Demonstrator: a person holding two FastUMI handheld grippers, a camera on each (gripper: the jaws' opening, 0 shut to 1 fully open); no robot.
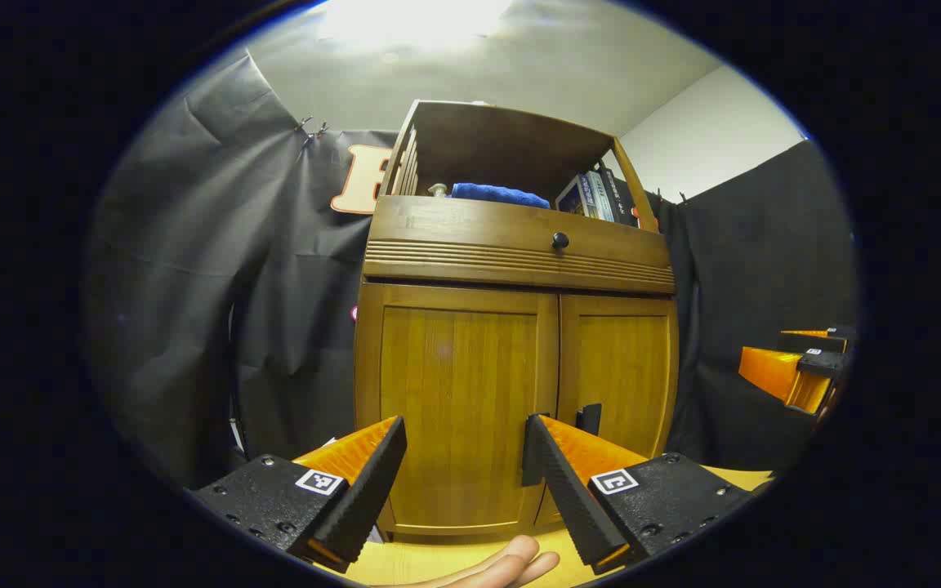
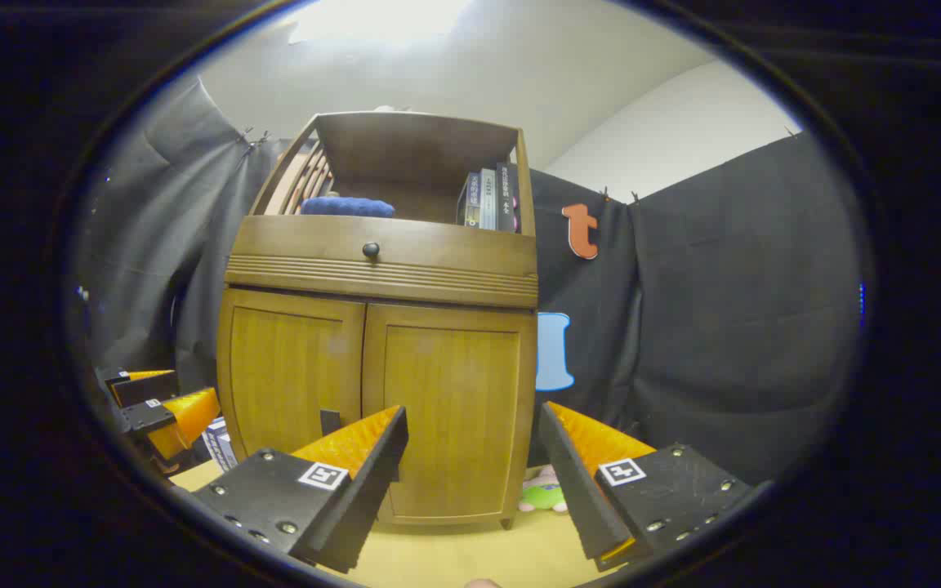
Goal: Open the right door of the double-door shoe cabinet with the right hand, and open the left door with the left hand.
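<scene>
Both views are evenly and fairly brightly lit from above: a ceiling light [image 1: 413, 20] burns out to a white glare patch at the top of the left gripper view, and again at the top of the right gripper view. The cabinet [image 1: 511, 327] catches a warm sheen on its door panels, while its upper shelf recess [image 2: 405, 163] falls into shadow. Fisheye distortion bows the cabinet's straight edges and bends the walls toward the rim. Focus is sharp in the middle; detail softens and darkens near the round edge.
</scene>
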